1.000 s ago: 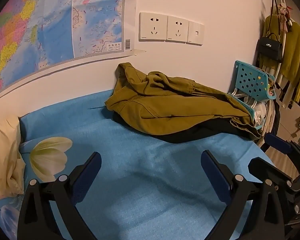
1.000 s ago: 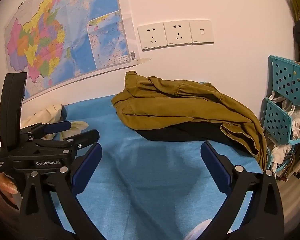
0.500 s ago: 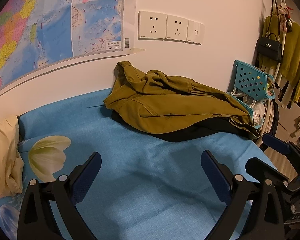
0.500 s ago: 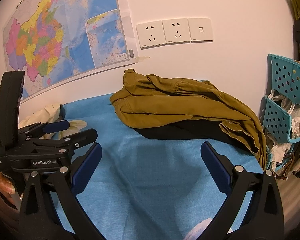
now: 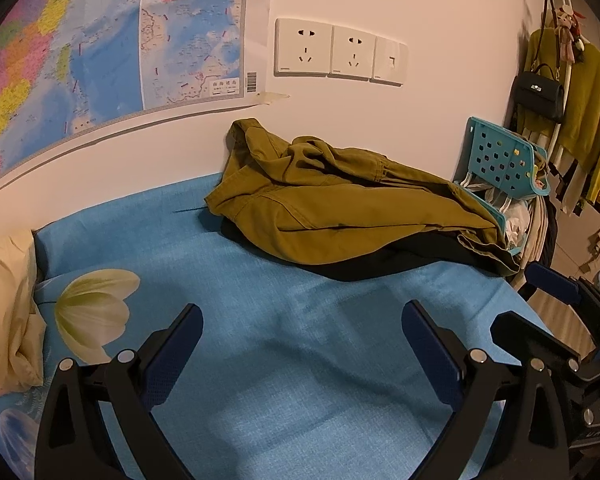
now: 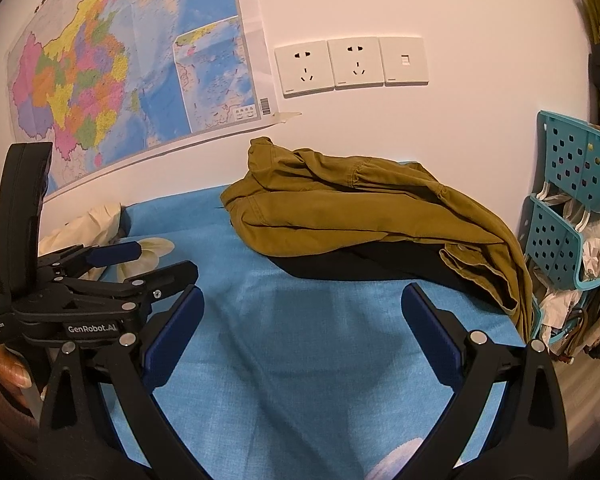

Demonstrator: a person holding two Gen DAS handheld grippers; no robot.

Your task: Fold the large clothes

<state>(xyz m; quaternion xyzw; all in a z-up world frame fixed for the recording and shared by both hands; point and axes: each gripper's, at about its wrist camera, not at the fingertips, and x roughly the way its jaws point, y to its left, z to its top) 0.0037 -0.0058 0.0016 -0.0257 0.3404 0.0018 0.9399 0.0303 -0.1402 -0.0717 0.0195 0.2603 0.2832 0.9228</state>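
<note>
A bed (image 5: 300, 360) with a blue sheet stands against a wall carrying a map (image 5: 100, 48) and sockets (image 5: 340, 52). The jacket (image 5: 340, 208), olive over black lining, lies crumpled at 12 o'clock by the wall, well apart from both tongs. Left tongs (image 5: 300, 344) and right tongs (image 6: 300, 320) gape wide, holding nothing. Folding looks unstarted: the jacket must first be spread flat.

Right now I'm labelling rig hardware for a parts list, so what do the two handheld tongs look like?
Both the left tongs and the right tongs are matte black plastic frames with silver rivets at the joints and two fingers faced with textured dark blue pads. The left unit's side carries white "GenRobot.AI" lettering and a small "Data Acquisition System" label. No cables or sleeves show.
</note>
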